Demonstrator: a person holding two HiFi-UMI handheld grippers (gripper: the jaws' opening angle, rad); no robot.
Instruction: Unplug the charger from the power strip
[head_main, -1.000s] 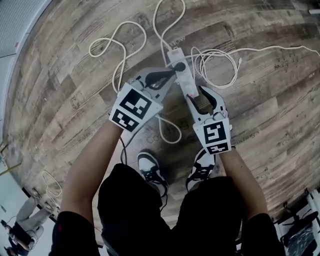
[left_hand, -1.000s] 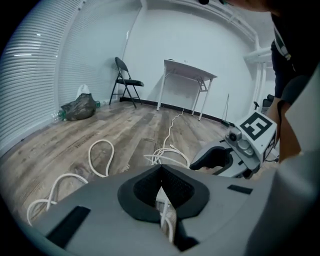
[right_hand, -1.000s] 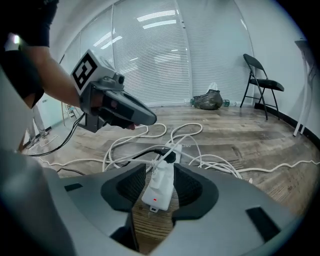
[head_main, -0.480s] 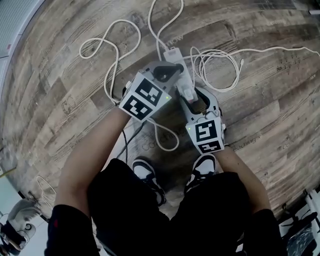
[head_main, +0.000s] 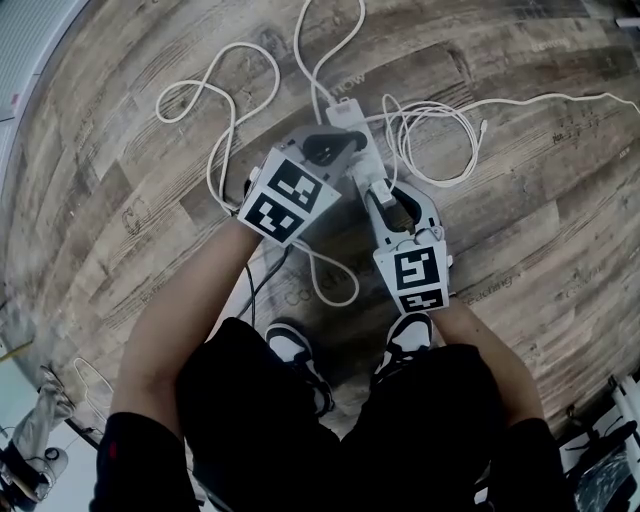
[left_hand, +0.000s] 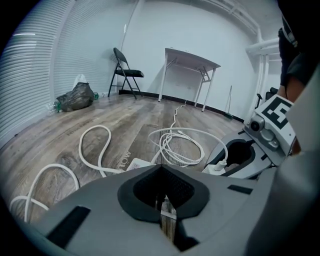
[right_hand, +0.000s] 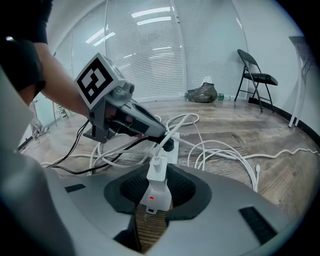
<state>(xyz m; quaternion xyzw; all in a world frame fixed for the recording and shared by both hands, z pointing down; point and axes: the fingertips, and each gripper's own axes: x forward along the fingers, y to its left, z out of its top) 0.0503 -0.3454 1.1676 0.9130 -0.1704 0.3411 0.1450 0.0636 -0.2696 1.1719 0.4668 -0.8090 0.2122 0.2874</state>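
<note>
A white power strip (head_main: 349, 112) lies on the wooden floor, its near end (right_hand: 152, 197) showing a red light. A white charger (right_hand: 158, 169) stands plugged into it, its cable running up and away. Just beyond sits a black plug (right_hand: 170, 145). My right gripper (head_main: 380, 190) has just been closing, and its pads now hold the strip's near end just below the charger. My left gripper (head_main: 352, 142) rests its tips over the black plug. Its jaws leave only a thin slit, and I see nothing between them.
A coil of thin white cable (head_main: 432, 140) lies right of the strip. The strip's thick cord (head_main: 225, 92) loops off to the left. The person's shoes (head_main: 296, 338) stand just behind the grippers. A folding chair (left_hand: 125, 71), a table (left_hand: 192, 57) and a dark bag (left_hand: 75, 97) stand by the far walls.
Both grippers came down onto the strip. The left one moved right over the black plug. The right one moved up along the strip and closed on its near end.
</note>
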